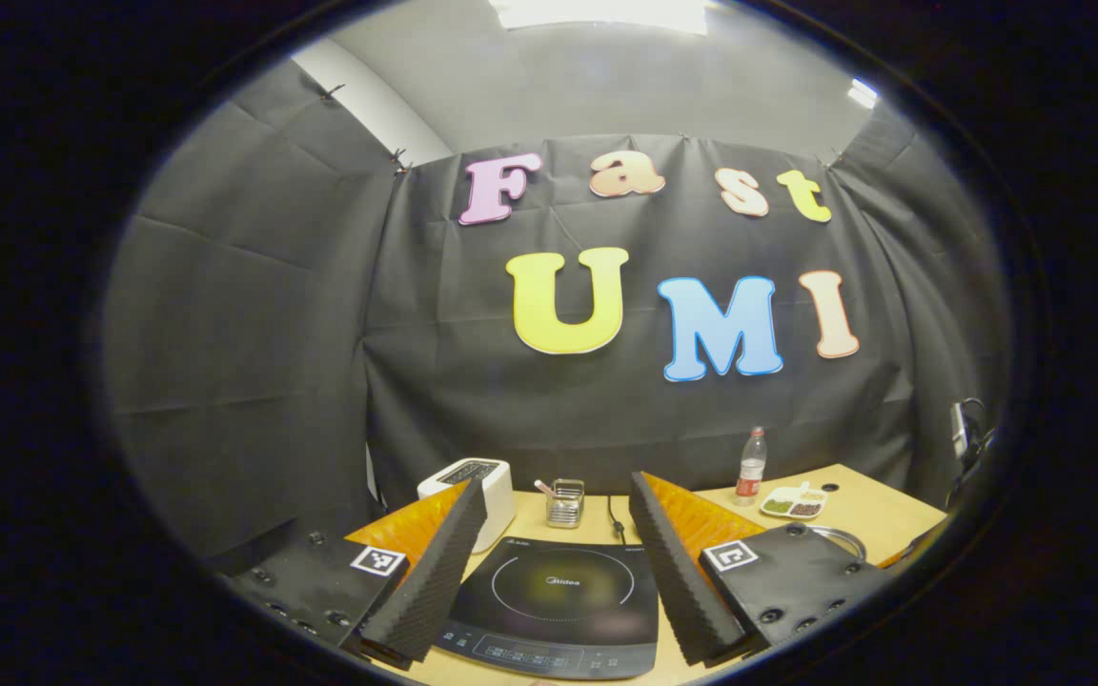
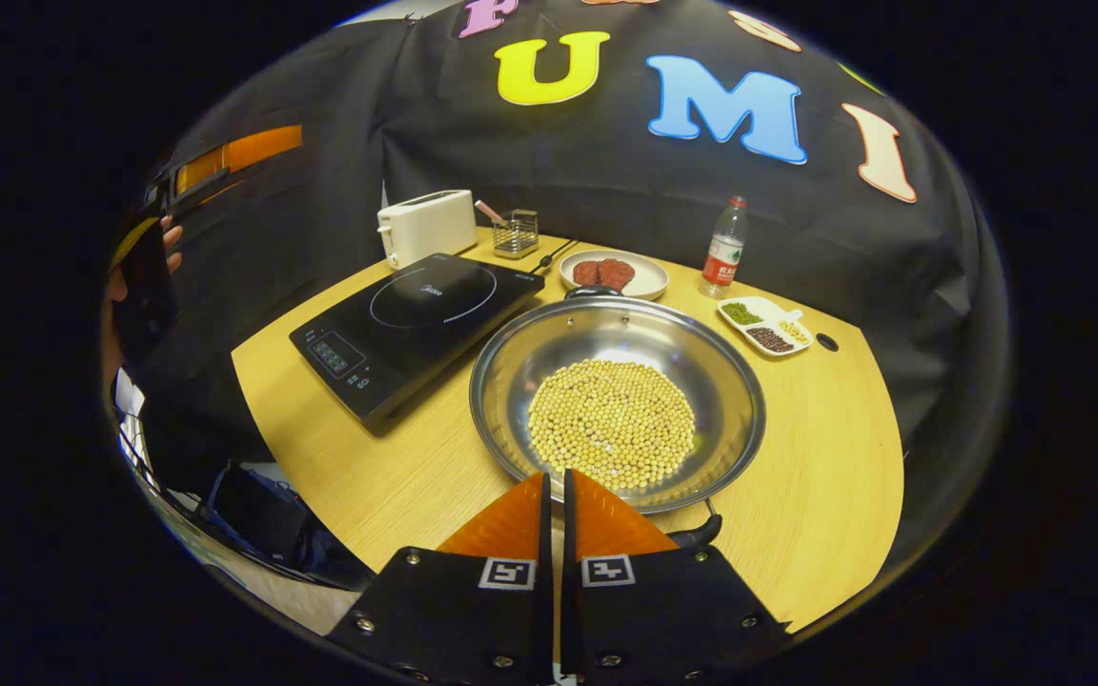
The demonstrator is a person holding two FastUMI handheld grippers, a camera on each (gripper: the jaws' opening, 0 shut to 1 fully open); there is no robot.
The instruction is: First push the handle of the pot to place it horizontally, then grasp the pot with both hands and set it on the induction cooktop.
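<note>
The steel pot (image 2: 549, 348) stands on the wooden table, right of the black induction cooktop (image 2: 416, 319), and holds a layer of soybeans (image 2: 611, 419). One dark handle (image 2: 592, 292) shows at its far rim, another (image 2: 699, 532) at the near rim, just right of my fingers. My right gripper (image 2: 557, 478) is shut, with its tips over the pot's near rim and nothing seen between them. My left gripper (image 1: 554, 572) hangs open above the cooktop (image 1: 559, 591), and a bit of the pot's rim (image 1: 844, 539) peeks out behind its right finger. A hand holds the left gripper (image 2: 144, 276) at the far left of the right gripper view.
Behind the cooktop stand a white toaster (image 2: 425, 227) and a wire holder (image 2: 516, 233). A plate of red patties (image 2: 614, 273), a water bottle (image 2: 723, 250) and a divided dish of beans (image 2: 764, 326) sit beyond the pot. The table edge (image 2: 320, 495) curves near me.
</note>
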